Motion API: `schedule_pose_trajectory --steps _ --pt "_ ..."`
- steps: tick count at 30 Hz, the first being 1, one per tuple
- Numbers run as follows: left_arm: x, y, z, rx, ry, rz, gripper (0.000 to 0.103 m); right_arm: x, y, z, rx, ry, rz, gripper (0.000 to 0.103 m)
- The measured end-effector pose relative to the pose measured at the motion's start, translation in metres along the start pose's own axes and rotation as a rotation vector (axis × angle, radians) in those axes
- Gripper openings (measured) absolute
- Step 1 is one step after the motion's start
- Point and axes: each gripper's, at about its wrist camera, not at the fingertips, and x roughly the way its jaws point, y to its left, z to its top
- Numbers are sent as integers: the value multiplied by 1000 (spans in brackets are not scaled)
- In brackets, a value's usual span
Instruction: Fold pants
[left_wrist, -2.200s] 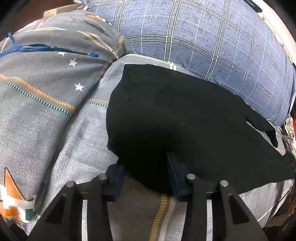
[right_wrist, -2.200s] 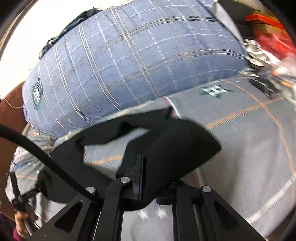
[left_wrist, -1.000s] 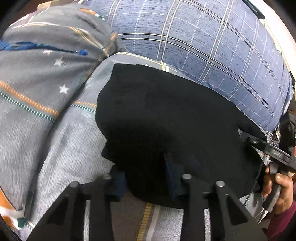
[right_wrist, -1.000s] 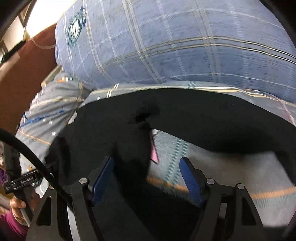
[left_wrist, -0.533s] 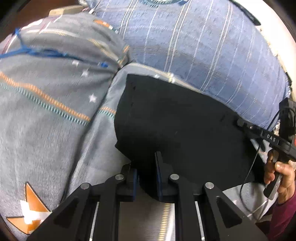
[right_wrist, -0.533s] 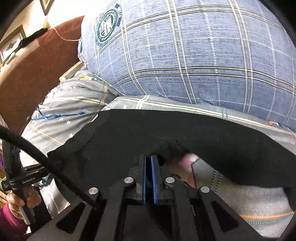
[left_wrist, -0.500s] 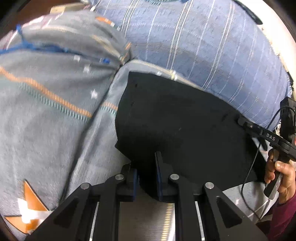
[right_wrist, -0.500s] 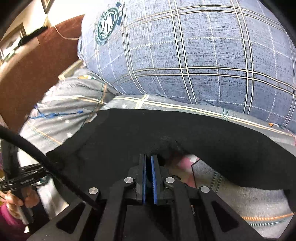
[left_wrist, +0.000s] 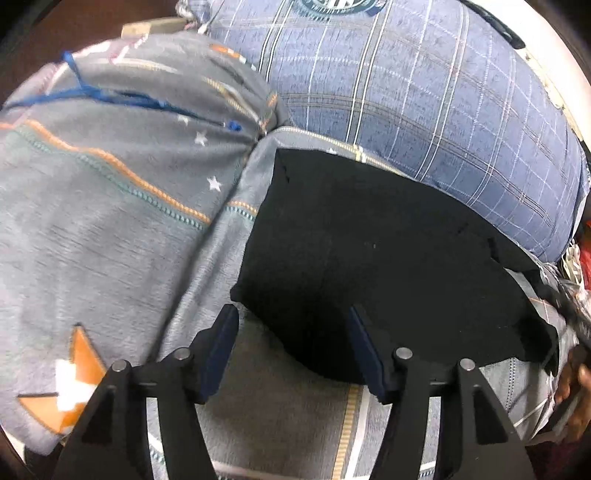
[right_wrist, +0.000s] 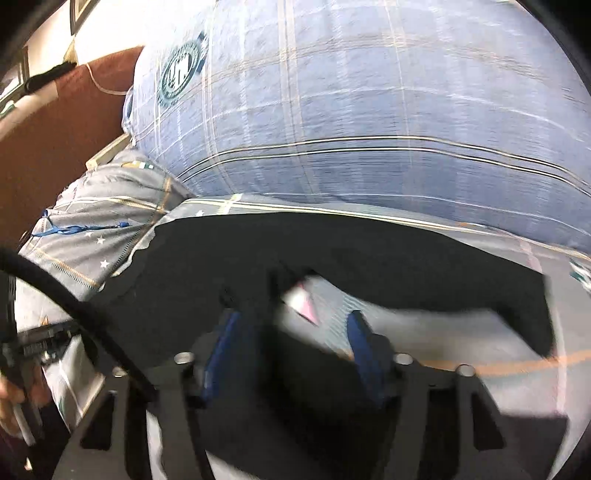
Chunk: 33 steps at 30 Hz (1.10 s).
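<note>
The black pants (left_wrist: 369, 258) lie folded flat on the grey patterned bedsheet (left_wrist: 288, 417), below the blue plaid pillow. My left gripper (left_wrist: 293, 332) is open, its fingers either side of the near rounded edge of the pants, holding nothing. In the right wrist view the pants (right_wrist: 369, 254) spread across the middle, with a pink tag (right_wrist: 308, 306) showing at the edge. My right gripper (right_wrist: 291, 343) is open over the near black cloth, gripping nothing. The view is blurred.
A big blue plaid pillow (left_wrist: 424, 92) lies behind the pants. A grey star-patterned pillow (left_wrist: 110, 177) bulges at the left. A brown headboard (right_wrist: 55, 147) stands at the far left. The other hand (left_wrist: 576, 391) shows at the right edge.
Both grippers were shut on the pants half a second ago and have opened, letting the cloth go. The pants now lie flat on the sheet.
</note>
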Motion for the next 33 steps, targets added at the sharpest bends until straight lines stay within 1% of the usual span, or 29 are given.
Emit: schedule_pose_trajectory --steps 2,4,5,7,9,12,14,15,17,18,19,20,21,22,25,27,28,30,33 --pt "-10 -7 0 25 -23 3 61 -23 -20 -18 33 -7 -63 66" --pt "-18 -20 0 58 -40 -18 66 -48 -52 -39 99 -15 -147 67" --pt "-20 -27 0 73 -41 -34 70 -56 -67 -48 130 -12 -178 69" --pt "-19 -47 -1 113 -30 -78 72 -69 -96 -62 193 3 -237 71" --pt "-15 -67 -2 148 -3 -113 74 -77 -120 -72 245 27 -272 71" --pt "-3 -103 -6 200 64 -203 78 -81 -145 -80 311 35 -294 71" --pt "7 -126 -9 238 89 -232 79 -81 -160 -82 364 25 -261 72" --pt "13 -137 -12 259 101 -232 79 -78 -166 -82 389 23 -242 72" --pt "21 -156 -17 298 119 -235 79 -68 -177 -79 414 42 -230 72" --pt "24 -165 -19 317 121 -233 79 -62 -182 -78 418 44 -225 72" --pt "28 -171 -21 330 124 -221 79 -61 -182 -75 391 23 -225 72" --pt "34 -176 -20 341 131 -205 79 -57 -179 -73 360 34 -214 48" --pt "36 -180 -20 347 138 -198 79 -54 -177 -70 346 53 -193 8" --pt "35 -183 -21 348 140 -201 79 -55 -174 -69 340 51 -192 7" --pt "31 -184 -19 348 127 -222 79 -77 -163 -54 253 -41 -238 7" --pt "28 -180 -15 341 120 -224 79 -94 -169 -46 266 -98 -249 7" --pt "27 -177 -14 331 110 -221 79 -99 -174 -43 279 -106 -251 7" --pt "26 -170 -12 314 100 -207 79 -97 -183 -40 284 -99 -274 7" --pt "27 -157 -12 286 86 -179 79 -71 -187 -40 259 -23 -296 7"
